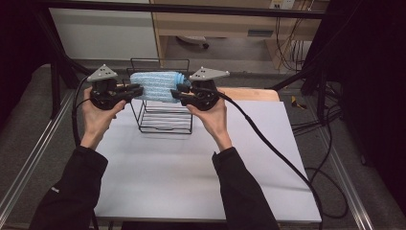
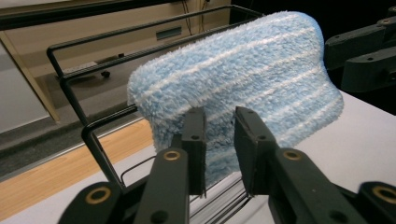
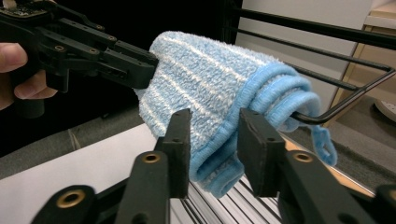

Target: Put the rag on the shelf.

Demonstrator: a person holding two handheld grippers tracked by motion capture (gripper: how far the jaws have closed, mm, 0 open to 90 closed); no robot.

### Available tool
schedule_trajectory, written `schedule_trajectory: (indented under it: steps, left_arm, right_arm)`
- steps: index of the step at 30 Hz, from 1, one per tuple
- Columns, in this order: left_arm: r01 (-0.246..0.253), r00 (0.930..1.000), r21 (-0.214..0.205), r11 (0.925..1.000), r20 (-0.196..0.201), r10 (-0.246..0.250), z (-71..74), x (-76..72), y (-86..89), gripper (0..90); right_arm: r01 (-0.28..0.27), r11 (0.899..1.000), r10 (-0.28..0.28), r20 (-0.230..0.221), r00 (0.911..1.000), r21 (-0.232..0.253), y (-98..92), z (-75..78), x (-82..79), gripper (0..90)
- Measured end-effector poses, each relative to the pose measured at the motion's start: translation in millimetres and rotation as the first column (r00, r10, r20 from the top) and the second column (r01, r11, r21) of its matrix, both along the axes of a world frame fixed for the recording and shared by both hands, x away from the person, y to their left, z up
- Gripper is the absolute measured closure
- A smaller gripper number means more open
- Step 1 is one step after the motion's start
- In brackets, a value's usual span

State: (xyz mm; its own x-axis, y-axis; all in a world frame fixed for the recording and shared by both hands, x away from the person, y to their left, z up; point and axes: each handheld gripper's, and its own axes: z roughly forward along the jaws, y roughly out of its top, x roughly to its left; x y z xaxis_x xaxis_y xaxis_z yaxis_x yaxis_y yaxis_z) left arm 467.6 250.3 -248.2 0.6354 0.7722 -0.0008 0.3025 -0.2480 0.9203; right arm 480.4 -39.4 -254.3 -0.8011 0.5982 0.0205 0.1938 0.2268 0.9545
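a white table top carried the things. a black wire rack stood directly on it near the far edge, left of the middle. a strip of bare wood showed along the table's far edge, right of the rack. a black cable lay across its right side.

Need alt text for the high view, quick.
A blue towel hangs over a black wire rack on a white table, with the left gripper and right gripper at its two ends.
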Motion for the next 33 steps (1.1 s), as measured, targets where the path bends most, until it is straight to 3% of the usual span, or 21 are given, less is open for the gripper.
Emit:
schedule_trajectory:
  steps: [9, 14, 21, 33]
  left_arm:
    - [-0.019, 0.9996, 0.004, 0.9998, 0.021, 0.019, 9.1, -9.0, 3.8, 59.0]
    - [-0.025, 0.9996, -0.001, 0.9997, 0.009, 0.025, 10.3, -13.3, 9.1, 50.3]
    - [-0.036, 0.9993, 0.029, 0.9989, 0.01, 0.036, 9.3, -18.0, 13.0, 40.4]
    - [-0.039, 0.9992, 0.053, 0.9978, 0.009, 0.039, 5.1, -28.2, 17.2, 29.5]
  right_arm:
    - [0.014, 1.0, -0.014, 0.018, 0.9997, -0.001, -2.7, 10.8, -6.6, 45.1]
    - [0.03, 1.0, -0.03, 0.005, 0.9995, -0.006, -5.9, 14.9, -9.9, 35.8]
    - [0.033, 0.999, -0.033, 0.009, 0.9994, -0.021, -8.7, 17.1, -13.6, 24.1]
    - [0.046, 0.999, -0.046, -0.012, 0.9988, -0.022, -25.7, 13.3, -22.4, 13.9]
